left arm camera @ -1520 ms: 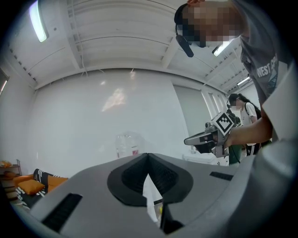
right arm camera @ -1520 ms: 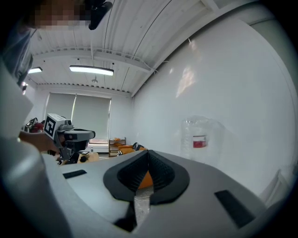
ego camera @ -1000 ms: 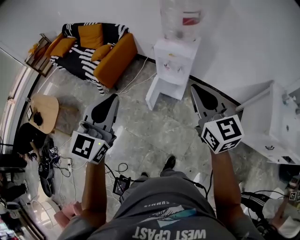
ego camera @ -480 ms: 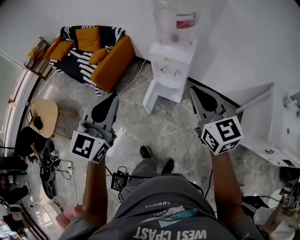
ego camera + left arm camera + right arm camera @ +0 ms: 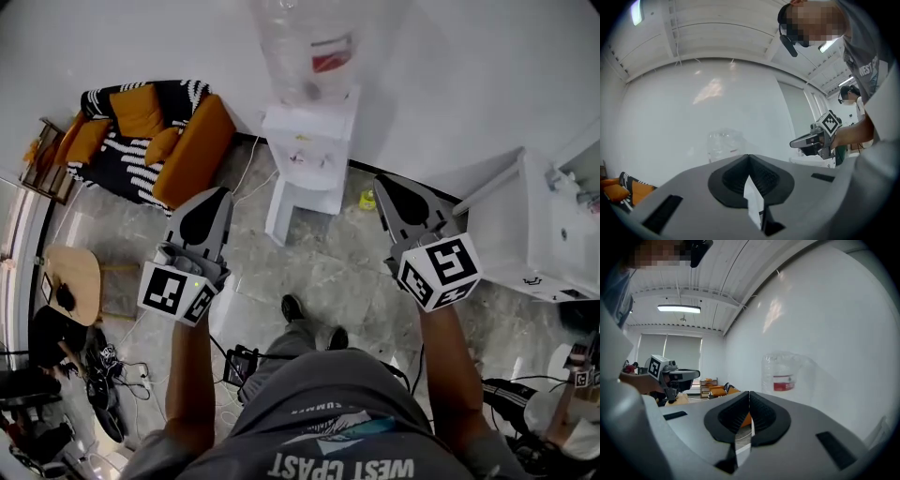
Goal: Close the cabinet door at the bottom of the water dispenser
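The white water dispenser stands against the wall with a clear bottle on top. Its bottom cabinet door hangs open, swung out toward the left. My left gripper is shut and empty, held in the air left of the door and apart from it. My right gripper is also shut and empty, to the right of the dispenser. In the left gripper view the shut jaws point at the bottle. In the right gripper view the shut jaws point left of the bottle.
An orange sofa with a striped blanket stands left of the dispenser. A white unit fills the right side. A small yellow thing lies by the wall. Cables trail on the marble floor near the person's feet.
The person has stepped toward the dispenser, which now sits lower and further left in the head view. Both grippers moved along with the person and stay shut.
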Demonstrator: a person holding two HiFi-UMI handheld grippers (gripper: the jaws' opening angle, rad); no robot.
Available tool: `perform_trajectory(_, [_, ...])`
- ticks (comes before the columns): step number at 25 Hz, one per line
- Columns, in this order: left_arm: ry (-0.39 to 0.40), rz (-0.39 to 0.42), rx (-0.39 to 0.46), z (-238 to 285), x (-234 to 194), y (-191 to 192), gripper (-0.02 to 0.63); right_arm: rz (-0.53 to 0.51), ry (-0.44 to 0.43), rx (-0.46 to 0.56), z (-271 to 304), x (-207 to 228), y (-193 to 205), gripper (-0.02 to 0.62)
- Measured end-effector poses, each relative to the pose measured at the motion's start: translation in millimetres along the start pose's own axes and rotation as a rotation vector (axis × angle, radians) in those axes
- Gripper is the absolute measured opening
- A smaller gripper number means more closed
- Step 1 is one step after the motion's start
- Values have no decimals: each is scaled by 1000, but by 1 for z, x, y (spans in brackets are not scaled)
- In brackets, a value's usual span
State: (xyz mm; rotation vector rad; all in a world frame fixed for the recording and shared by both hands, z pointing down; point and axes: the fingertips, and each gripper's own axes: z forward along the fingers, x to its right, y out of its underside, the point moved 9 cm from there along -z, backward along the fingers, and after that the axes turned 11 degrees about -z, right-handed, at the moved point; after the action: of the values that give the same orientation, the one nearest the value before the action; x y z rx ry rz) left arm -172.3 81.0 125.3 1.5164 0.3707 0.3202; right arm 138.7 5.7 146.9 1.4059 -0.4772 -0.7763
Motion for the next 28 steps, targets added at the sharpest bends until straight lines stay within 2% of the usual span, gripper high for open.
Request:
perform_trajectory(15, [154,-44,-37,66,-96,18,15,36,148,-35,66,4,-2,28])
perform_trajectory(21, [206,-69,-79,81,-132,48,15,49,187,-47,91,-1,5,29])
perform_trajectory(28, [207,-116,-135,100,-162,90,15,58,171,-86,115,-5,23,31])
